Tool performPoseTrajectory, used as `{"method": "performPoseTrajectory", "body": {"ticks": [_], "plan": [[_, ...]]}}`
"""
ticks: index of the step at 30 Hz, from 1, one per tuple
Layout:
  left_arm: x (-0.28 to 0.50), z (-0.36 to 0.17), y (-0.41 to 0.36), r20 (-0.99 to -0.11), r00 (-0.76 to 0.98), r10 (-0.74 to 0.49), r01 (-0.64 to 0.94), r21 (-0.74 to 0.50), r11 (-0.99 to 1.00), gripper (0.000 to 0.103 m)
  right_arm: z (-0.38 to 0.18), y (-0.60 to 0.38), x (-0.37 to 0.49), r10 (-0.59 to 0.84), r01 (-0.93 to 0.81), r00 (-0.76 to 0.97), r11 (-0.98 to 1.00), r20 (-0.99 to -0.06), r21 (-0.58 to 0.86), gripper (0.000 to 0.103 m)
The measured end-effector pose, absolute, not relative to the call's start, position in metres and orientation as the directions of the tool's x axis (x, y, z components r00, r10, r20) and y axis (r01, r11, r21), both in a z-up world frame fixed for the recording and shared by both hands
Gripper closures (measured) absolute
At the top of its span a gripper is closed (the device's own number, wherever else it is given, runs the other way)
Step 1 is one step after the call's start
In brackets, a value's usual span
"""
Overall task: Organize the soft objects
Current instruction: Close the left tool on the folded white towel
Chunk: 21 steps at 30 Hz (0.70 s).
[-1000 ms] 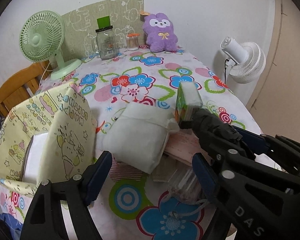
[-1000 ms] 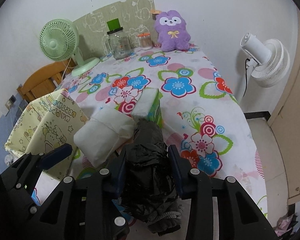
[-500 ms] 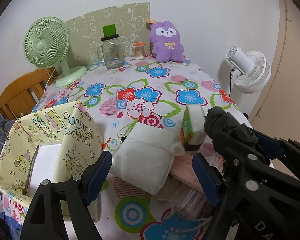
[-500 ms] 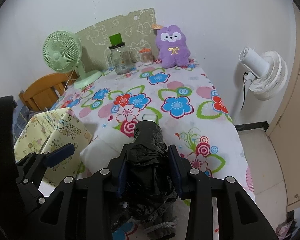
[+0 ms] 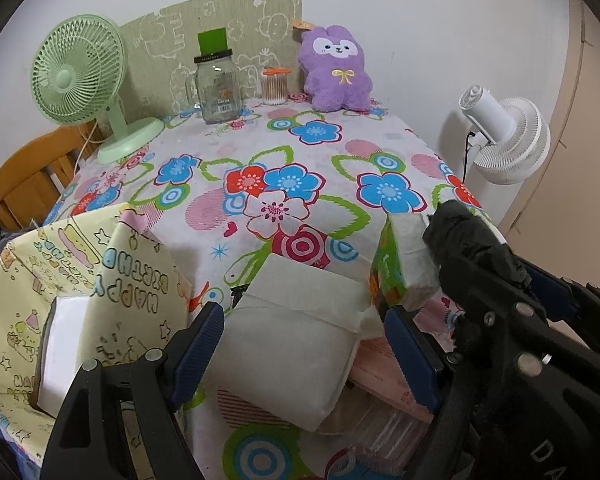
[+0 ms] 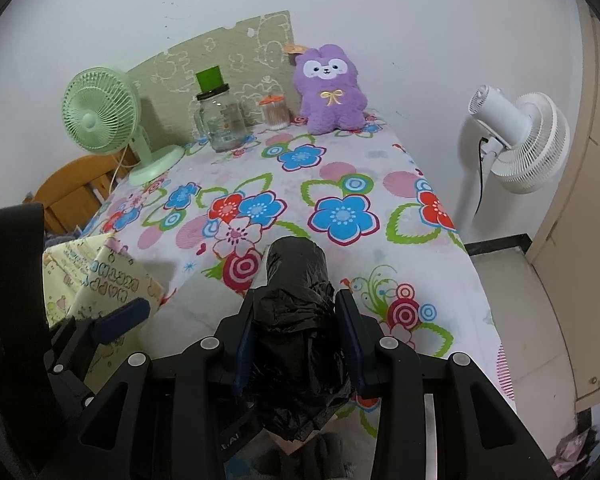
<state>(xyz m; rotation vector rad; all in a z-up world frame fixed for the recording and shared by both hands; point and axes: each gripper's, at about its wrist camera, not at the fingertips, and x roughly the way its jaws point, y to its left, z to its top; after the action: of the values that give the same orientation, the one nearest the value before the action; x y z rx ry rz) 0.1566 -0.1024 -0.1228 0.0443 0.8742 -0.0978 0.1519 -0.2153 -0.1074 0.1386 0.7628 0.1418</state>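
My right gripper is shut on a roll of black plastic bags and holds it above the table's near edge; the roll also shows in the left wrist view. My left gripper is open and empty, with its jaws either side of a white soft pack that lies on the floral tablecloth. A green tissue pack stands just right of the white pack. A yellow fabric basket at the near left holds a white box.
A purple plush toy, a glass jar, a cotton-swab pot and a green desk fan stand at the table's far end. A white floor fan stands right of the table. A wooden chair is on the left.
Both grippers have risen and drawn back from the table. The right gripper lifted the black roll away from the green tissue pack. The left gripper stayed open.
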Motion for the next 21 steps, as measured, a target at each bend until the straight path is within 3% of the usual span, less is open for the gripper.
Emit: {"method": "performPoseTrajectory", "body": {"ticks": [7, 11, 13, 15, 21], "plan": [[0.162, -0.130, -0.102, -0.785, 0.616, -0.067, 0.103, -0.004, 0.995, 0.022, -0.115, -0.210, 0.161, 0.179, -0.076, 0.699, 0.981, -0.692, 0.177, 0.062], [0.164, -0.132, -0.100, -0.798, 0.596, -0.092, 0.109, -0.034, 0.993, 0.041, -0.115, -0.207, 0.162, 0.186, -0.085, 0.699, 0.980, -0.691, 0.178, 0.062], [0.163, -0.133, -0.099, -0.800, 0.593, -0.094, 0.109, -0.035, 0.993, 0.046, -0.115, -0.205, 0.163, 0.187, -0.087, 0.698, 0.980, -0.691, 0.177, 0.062], [0.163, -0.133, -0.099, -0.799, 0.594, -0.094, 0.110, -0.035, 0.993, 0.060, -0.115, -0.204, 0.162, 0.188, -0.087, 0.698, 0.980, -0.692, 0.178, 0.061], [0.159, -0.131, -0.100, -0.794, 0.600, -0.099, 0.122, -0.032, 0.992, 0.077, -0.115, -0.203, 0.161, 0.179, -0.081, 0.699, 0.982, -0.693, 0.172, 0.061]]}}
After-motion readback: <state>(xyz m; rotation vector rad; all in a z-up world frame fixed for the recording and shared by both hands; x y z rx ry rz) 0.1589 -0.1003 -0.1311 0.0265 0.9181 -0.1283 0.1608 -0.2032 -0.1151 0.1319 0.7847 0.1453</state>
